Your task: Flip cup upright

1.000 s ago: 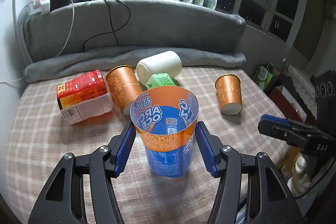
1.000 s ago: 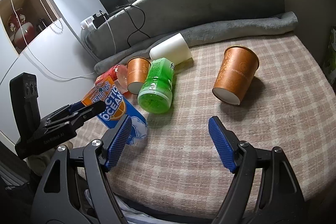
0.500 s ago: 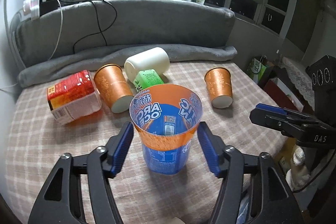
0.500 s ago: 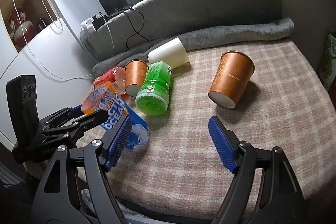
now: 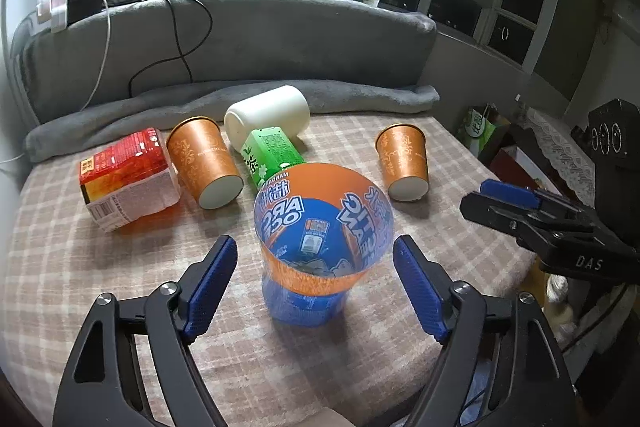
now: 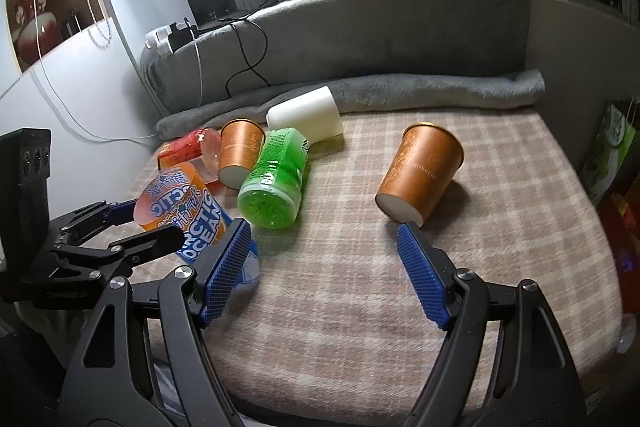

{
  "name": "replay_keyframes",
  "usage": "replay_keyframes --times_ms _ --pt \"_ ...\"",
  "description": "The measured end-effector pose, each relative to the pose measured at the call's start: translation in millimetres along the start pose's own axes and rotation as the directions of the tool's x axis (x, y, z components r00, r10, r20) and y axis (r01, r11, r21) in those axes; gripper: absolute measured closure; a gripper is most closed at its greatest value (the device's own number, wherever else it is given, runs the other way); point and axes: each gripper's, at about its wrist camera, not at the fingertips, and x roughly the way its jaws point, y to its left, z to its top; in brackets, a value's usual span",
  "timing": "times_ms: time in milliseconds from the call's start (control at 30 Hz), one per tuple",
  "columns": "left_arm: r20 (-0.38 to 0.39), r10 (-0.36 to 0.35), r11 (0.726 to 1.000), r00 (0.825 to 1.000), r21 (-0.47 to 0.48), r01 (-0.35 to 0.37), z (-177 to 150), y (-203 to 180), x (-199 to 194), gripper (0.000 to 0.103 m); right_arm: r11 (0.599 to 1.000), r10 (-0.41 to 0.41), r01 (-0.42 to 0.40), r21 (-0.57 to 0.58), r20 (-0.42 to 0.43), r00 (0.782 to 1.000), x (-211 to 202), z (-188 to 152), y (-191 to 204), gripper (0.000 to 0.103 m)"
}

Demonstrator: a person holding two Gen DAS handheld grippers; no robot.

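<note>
While the left wrist view looks down its own fingers, the blue-and-orange Arctic Ocean cup [image 5: 322, 247] stands upright, mouth up, on the plaid-covered bed [image 5: 120, 267], at the centre of the picture. That cup looks finished. The left tongs [image 5: 314, 287] are spread wide on either side of it, pads clear of its wall, holding nothing. At 11 o'clock a copper paper cup [image 5: 204, 163] lies on its side; another copper paper cup [image 5: 404, 163] lies at 1 o'clock. A white cup [image 5: 268, 117] and a green bottle [image 5: 270, 157] lie at 12 o'clock. The right tongs [image 5: 532, 215] reach in from 3 o'clock.

From the right wrist view, the right tongs [image 6: 324, 271] are wide open and empty, held low over the bed. The fallen copper cup [image 6: 420, 175] lies just beyond their right finger, at 1 o'clock, probably the next to be righted. At 9 o'clock the left tongs [image 6: 120, 223] flank the Arctic Ocean cup [image 6: 180, 203], apparently without gripping it.
</note>
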Motion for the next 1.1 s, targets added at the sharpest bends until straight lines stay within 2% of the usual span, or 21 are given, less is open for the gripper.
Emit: replay_keyframes --times_ms 67,133,233,367,433,500,533,600,733,833,967,1100 --pt "-0.001 0.002 1.0 1.0 -0.005 -0.002 -2.6 1.7 -1.5 0.022 0.999 -0.023 0.023 -0.024 0.013 1.0 -1.9 0.6 3.4 0.023" --pt "0.004 0.007 1.0 1.0 -0.006 -0.007 -6.0 3.8 -5.3 0.022 0.997 -0.05 0.052 -0.052 0.038 0.998 -5.6 1.1 7.9 0.017" --pt "0.028 0.014 1.0 1.0 -0.013 -0.014 -9.2 8.2 -15.3 0.022 0.991 -0.092 0.1 -0.091 0.086 0.992 -12.8 3.0 15.2 0.016" --pt "0.133 0.076 0.997 0.988 -0.031 -0.072 -12.3 16.2 -41.8 0.022 0.977 -0.144 0.165 -0.133 0.152 0.978 -21.2 6.4 26.9 0.01" --pt "0.212 0.127 0.992 0.969 -0.054 -0.118 -13.2 20.3 -59.8 0.022 0.972 -0.16 0.186 -0.142 0.178 0.971 -24.1 8.1 32.0 0.009" --pt "0.287 0.193 0.981 0.938 -0.074 -0.179 -15.0 21.2 -75.8 0.022 0.969 -0.171 0.2 -0.143 0.194 0.966 -25.6 9.2 35.7 0.009" --pt "0.326 0.238 0.971 0.915 -0.082 -0.224 -16.1 20.4 -83.9 0.022 0.968 -0.179 0.21 -0.141 0.204 0.962 -26.3 10.0 37.7 0.008" --pt "0.371 0.293 0.956 0.881 -0.1 -0.276 -18.0 20.6 -93.6 0.022 0.968 -0.181 0.213 -0.134 0.213 0.96 -27.0 10.5 39.4 0.002" --pt "0.411 0.343 0.939 0.845 -0.133 -0.317 -18.8 25.0 -104.5 0.022 0.966 -0.198 0.232 -0.117 0.243 0.949 -29.7 10.8 42.2 0.001" --pt "0.435 0.395 0.918 0.809 -0.153 -0.366 -19.9 27.8 -111.1 0.022 0.964 -0.21 0.244 -0.103 0.266 0.941 -33.7 9.4 43.8 0.001" --pt "0.456 0.421 0.907 0.785 -0.189 -0.377 -23.7 29.7 -120.4 0.013 0.963 -0.226 0.258 -0.078 0.292 0.929 -38.5 9.1 43.1 0.001" --pt "0.448 0.422 0.906 0.788 -0.185 -0.38 -23.3 28.6 -121.6 0.013 0.96 -0.241 0.274 -0.06 0.319 0.916 -43.7 11.1 41.5 0.0"
